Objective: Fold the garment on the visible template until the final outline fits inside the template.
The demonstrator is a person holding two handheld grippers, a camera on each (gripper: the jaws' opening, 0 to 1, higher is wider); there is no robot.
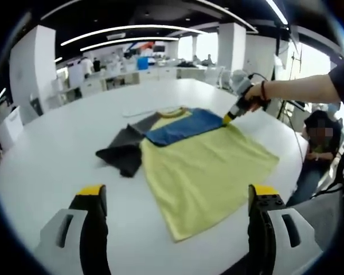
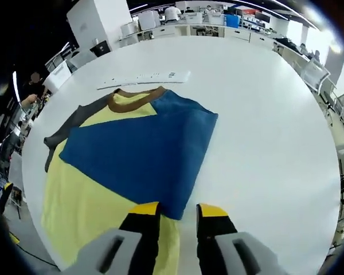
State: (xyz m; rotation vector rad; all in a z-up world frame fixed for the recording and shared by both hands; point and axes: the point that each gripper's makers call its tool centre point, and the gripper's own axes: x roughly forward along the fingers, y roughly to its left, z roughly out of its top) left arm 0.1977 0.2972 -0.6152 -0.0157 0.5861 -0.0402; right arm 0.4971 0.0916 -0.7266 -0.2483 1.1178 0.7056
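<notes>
Yellow garment point(image 1: 203, 172) spread flat on the white table point(image 1: 51, 166), blue sleeve point(image 2: 140, 154) folded across the chest, grey sleeve point(image 1: 123, 150) lying out to the far side, brown collar point(image 2: 132, 100) toward the far end. In the left gripper view, well ahead of the left gripper point(image 1: 178, 197), whose jaws stand wide apart, holding and touching nothing. In the right gripper view, corner of the blue sleeve just at the tips of the right gripper point(image 2: 179, 209); jaws narrowly parted, grip on cloth impossible to tell. White strip point(image 2: 146, 77) beyond the collar, markings unreadable.
</notes>
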